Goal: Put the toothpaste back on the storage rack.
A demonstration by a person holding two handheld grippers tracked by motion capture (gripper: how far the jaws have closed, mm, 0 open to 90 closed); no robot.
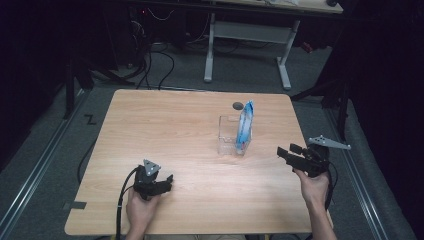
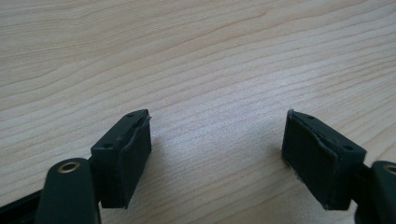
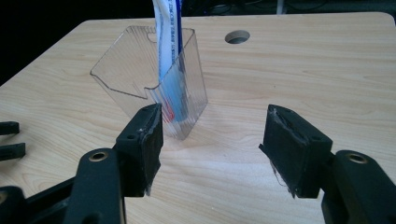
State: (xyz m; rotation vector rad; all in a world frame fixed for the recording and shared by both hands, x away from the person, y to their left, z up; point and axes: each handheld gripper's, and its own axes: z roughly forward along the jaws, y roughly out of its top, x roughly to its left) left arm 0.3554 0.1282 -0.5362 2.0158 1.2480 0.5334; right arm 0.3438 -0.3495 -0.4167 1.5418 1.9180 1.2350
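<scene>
A clear plastic holder [image 1: 228,136] [image 3: 140,70] stands near the middle right of the wooden table [image 1: 165,130]. A flat blue and white packet [image 1: 244,126] [image 3: 169,56] stands upright in its right end. My right gripper [image 1: 283,151] [image 3: 212,137] hovers to the right of the holder, pointing toward it, open with nothing between its pads. My left gripper [image 1: 167,181] [image 2: 217,158] rests low at the table's front left, open over bare wood.
A round cable hole [image 1: 238,105] [image 3: 237,36] lies in the tabletop just behind the holder. A white-legged desk [image 1: 245,35] stands beyond the table, with cables on the floor. The left gripper's jaw tips [image 3: 9,140] show at the left edge of the right gripper view.
</scene>
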